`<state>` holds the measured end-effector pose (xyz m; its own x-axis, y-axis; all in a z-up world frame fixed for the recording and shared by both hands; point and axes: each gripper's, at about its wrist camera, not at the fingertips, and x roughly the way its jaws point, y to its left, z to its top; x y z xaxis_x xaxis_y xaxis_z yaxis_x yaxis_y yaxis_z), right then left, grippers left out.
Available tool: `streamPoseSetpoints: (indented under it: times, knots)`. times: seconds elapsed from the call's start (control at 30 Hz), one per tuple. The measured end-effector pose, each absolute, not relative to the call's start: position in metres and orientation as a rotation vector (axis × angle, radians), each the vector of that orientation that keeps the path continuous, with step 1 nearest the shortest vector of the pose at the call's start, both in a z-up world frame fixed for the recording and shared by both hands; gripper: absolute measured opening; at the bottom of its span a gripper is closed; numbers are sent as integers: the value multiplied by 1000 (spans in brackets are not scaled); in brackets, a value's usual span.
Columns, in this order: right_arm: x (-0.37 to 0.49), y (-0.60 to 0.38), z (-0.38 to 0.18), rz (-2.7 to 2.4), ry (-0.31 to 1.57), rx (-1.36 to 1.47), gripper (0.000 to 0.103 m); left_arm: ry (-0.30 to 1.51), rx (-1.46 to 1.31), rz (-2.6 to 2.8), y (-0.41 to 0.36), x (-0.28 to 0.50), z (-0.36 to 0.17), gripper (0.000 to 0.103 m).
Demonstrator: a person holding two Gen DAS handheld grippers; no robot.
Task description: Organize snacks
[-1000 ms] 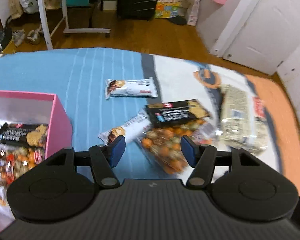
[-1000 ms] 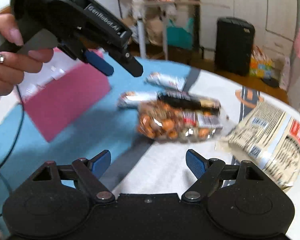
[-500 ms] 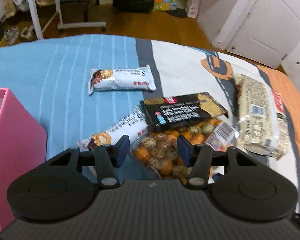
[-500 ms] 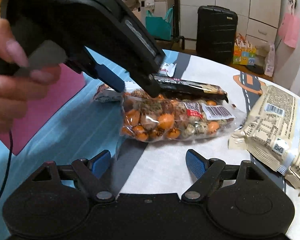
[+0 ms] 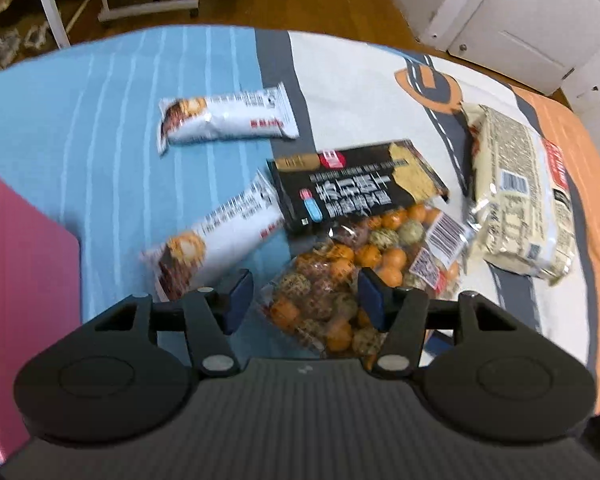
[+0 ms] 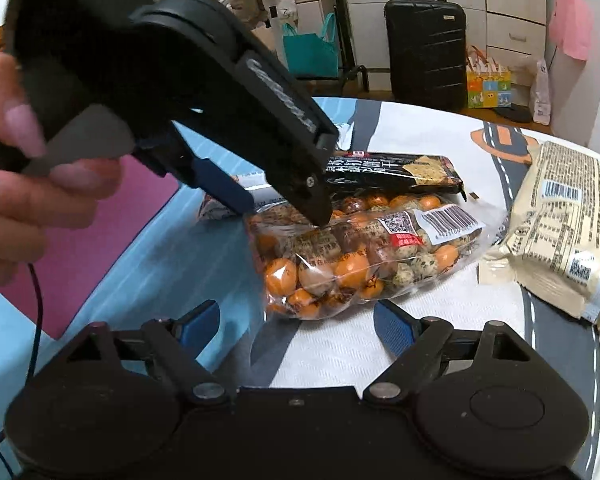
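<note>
A clear bag of orange and speckled coated nuts (image 5: 352, 276) lies on the table, also in the right wrist view (image 6: 364, 256). My left gripper (image 5: 304, 300) is open, its jaws straddling the bag's near end; in the right wrist view it (image 6: 284, 208) hangs over the bag with one tip on the bag's top. My right gripper (image 6: 296, 328) is open and empty, just short of the bag. A black cracker pack (image 5: 352, 184) rests on the bag's far edge. Two white snack bars (image 5: 224, 120) (image 5: 216, 236) lie to the left. A pink box (image 5: 24, 252) stands at the left.
A large beige noodle packet (image 5: 520, 192) lies to the right of the nut bag, also in the right wrist view (image 6: 560, 228). The table edge curves along the far side. Beyond it are a wooden floor, a black suitcase (image 6: 424, 48) and white doors.
My left gripper has moved right and down from the pink box to the nut bag, its jaws now around the bag's end. My right gripper has come closer to the bag.
</note>
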<state>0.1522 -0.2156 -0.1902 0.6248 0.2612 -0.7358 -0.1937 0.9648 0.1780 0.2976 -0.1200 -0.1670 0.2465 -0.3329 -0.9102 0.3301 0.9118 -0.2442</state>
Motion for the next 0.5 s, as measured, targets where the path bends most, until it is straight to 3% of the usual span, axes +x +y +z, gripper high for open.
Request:
streamPoseSetpoints:
  times: [0.2,0.4,0.5]
  knots:
    - [140,-222,-189,246,857,76,87,1314,-57,-537,-116,285,-166,58]
    - [128,-227,-190,204,846,-40,89,1189,9,-498,-126,286,-173,66]
    - [131,-228,-193,235,827,-35,90,1177,-3,-506,-127,285,-175,60]
